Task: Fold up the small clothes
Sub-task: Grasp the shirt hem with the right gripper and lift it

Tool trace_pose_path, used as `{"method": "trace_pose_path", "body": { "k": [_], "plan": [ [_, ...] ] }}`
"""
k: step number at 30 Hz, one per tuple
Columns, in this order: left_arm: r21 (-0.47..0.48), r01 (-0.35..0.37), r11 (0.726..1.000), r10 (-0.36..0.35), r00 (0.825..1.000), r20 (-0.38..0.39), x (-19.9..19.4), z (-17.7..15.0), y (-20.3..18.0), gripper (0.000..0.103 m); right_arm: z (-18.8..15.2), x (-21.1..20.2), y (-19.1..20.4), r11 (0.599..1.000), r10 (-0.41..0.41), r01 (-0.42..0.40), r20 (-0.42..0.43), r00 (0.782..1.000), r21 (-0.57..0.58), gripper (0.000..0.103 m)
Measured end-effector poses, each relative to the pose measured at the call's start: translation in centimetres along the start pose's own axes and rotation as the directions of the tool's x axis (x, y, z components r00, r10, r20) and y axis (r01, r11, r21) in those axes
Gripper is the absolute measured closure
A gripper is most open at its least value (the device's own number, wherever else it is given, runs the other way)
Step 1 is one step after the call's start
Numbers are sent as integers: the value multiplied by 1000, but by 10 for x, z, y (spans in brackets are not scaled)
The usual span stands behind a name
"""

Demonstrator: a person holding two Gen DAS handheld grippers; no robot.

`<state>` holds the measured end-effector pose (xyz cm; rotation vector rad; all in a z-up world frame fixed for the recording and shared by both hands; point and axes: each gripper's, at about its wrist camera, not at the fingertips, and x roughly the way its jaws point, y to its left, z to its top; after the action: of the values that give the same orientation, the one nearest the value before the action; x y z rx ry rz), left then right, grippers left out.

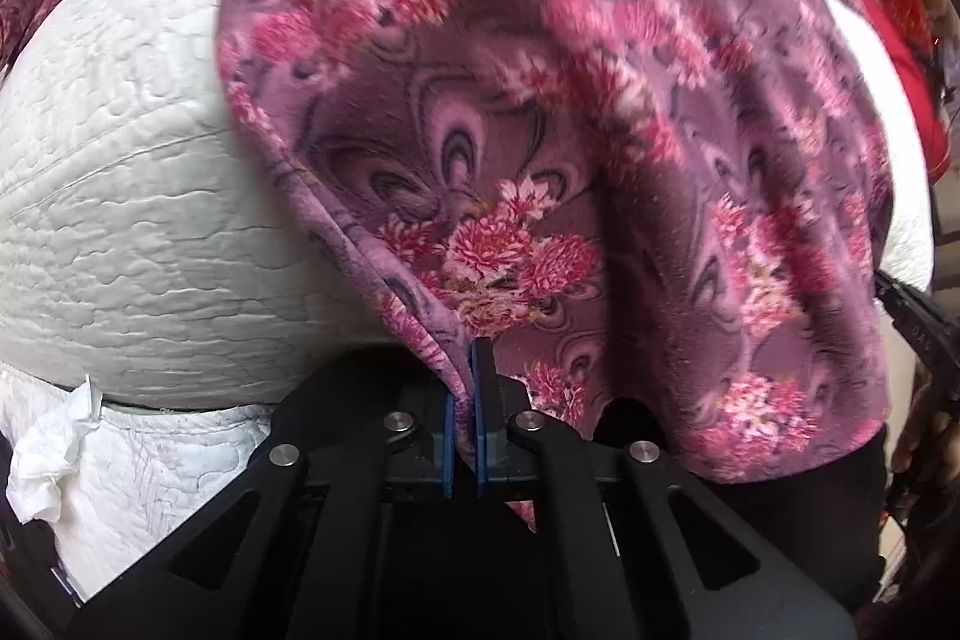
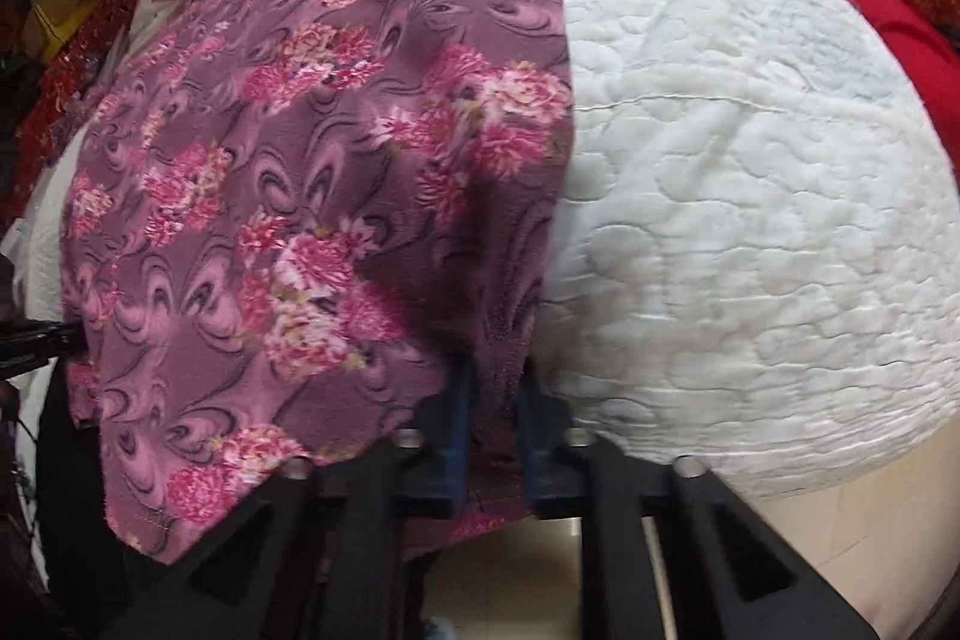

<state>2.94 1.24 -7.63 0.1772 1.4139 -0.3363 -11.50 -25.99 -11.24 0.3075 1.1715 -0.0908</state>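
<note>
The left gripper has its blue pads pressed almost together with a thin edge of the purple flowered garment pinched between them, so it is holding the cloth firmly near one near corner. The right gripper has its pads standing a little further apart, with a thicker bunch of the same garment gathered in the gap; it looks to be gripping that bunch, though blur makes the contact hard to confirm. The garment lies spread over a white quilted mattress, its far part resting on the surface and its near edge lifted and draped over both tools. To do this fold well, I would judge that both corners should travel together at the same height and pace, keeping the edge between them taut enough not to sag, then be laid down so that edge meets edge before either grip is let go; the left pinch is shallow, so a sudden tug could pull the cloth free. Much is hidden: the cloth covers the right fingertips, the garment's far edge and its shape are cut off, so I cannot tell what kind of garment it is. A crumpled white tissue sits at the mattress side, and red fabric lies beyond, its extent unclear.
</note>
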Motion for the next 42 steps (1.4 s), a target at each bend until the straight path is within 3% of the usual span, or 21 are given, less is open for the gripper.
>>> {"method": "trace_pose_path", "body": {
  "k": [4,6,8,11,13,17,19,21,22,24,25,26,28,32,33,36,37,39,42],
  "plan": [
    [-76,109,991,-102,991,87,-59,-11,29,101,-1,-38,-9,996,92,-92,81,993,6,98],
    [-106,142,984,-127,982,141,-91,-19,45,101,0,-76,-19,987,155,-160,162,975,21,98],
    [-124,153,980,-129,975,182,-112,-24,59,101,1,-110,-31,979,187,-201,233,954,39,98],
    [-151,124,981,-96,979,177,-116,-25,75,100,8,-128,-39,972,201,-226,259,945,71,98],
    [-179,79,981,-57,990,127,-94,-27,84,100,9,-117,-42,978,168,-192,239,956,82,98],
    [-195,6,981,-9,1000,-17,-51,-46,85,100,0,-63,-53,979,120,-132,84,989,157,97],
    [-187,4,982,-4,1000,-4,-54,-48,85,100,-3,-50,-54,978,112,-115,27,993,172,93],
    [-175,4,985,5,999,52,-66,-41,82,100,2,-59,-54,983,83,-88,42,996,164,91],
    [-162,4,987,9,997,80,-73,-34,78,97,9,-69,-54,983,81,-92,77,994,158,91],
    [-134,9,991,9,991,132,-81,-16,65,78,21,-80,-52,981,106,-126,138,985,144,89],
    [-121,10,993,10,987,160,-82,-6,56,56,28,-84,-49,981,115,-138,163,980,139,86],
    [-112,5,994,16,983,183,-78,4,48,40,38,-84,-45,980,124,-149,184,975,129,84],
    [-81,-56,995,73,972,224,-64,28,26,38,52,-74,-33,981,132,-156,191,973,114,84],
    [-13,-126,992,126,983,137,-27,57,0,38,63,-29,-22,993,93,-98,80,992,70,86],
    [4,-119,993,117,984,133,-27,58,-1,38,66,-32,-24,992,102,-109,94,990,67,87],
    [65,-138,988,124,975,183,-33,67,-11,38,91,-58,-57,974,144,-174,192,971,146,84],
    [81,-148,986,129,971,201,-35,71,-14,38,103,-66,-77,963,135,-183,231,964,198,73],
    [98,-153,983,127,965,231,-38,84,-17,38,129,-78,-133,923,64,-173,305,950,345,52],
    [87,-128,988,103,964,245,-34,102,-19,38,159,-79,-223,808,-72,-152,352,933,569,50]
  ]
}}
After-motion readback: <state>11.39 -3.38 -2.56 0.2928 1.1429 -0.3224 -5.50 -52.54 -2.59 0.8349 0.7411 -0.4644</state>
